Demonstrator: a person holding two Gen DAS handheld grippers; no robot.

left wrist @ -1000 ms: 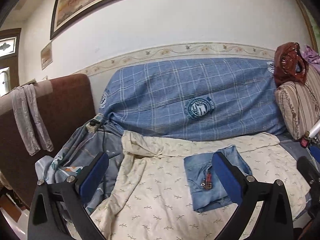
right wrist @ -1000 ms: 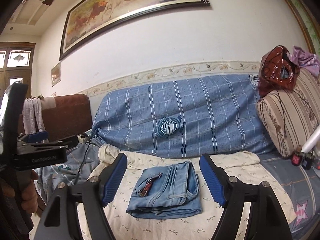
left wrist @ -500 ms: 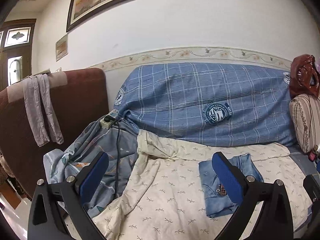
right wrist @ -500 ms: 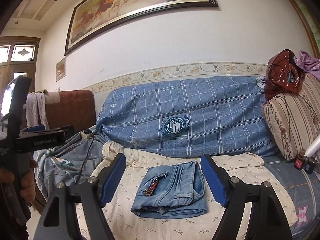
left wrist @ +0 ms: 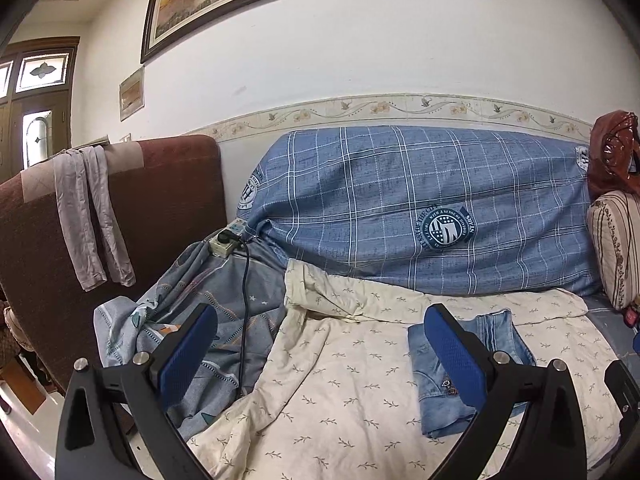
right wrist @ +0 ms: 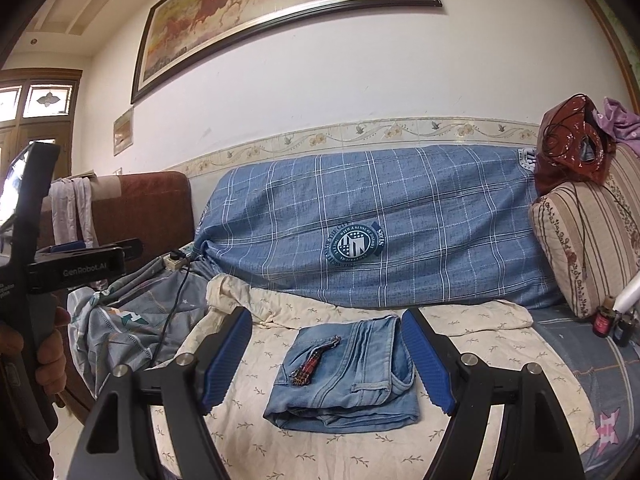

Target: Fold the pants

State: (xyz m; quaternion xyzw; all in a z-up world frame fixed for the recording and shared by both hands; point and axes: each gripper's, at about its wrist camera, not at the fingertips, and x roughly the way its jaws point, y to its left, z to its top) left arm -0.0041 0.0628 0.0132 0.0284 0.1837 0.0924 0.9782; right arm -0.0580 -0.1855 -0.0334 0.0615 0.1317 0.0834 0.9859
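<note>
The jeans [right wrist: 344, 376] lie folded in a thick bundle on the cream sheet [right wrist: 472, 320] of the sofa; both the right claw [right wrist: 328, 360] and left claw [left wrist: 320, 352] are released, empty; denim looks soft, fairly heavy; best gripped at the folded edge.

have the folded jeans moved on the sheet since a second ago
No. In the right wrist view the folded jeans lie on the same patch of cream sheet below the blue plaid cover.

Light-blue denim pants [right wrist: 348, 372] lie folded flat on cream sheet [right wrist: 256, 432].
</note>
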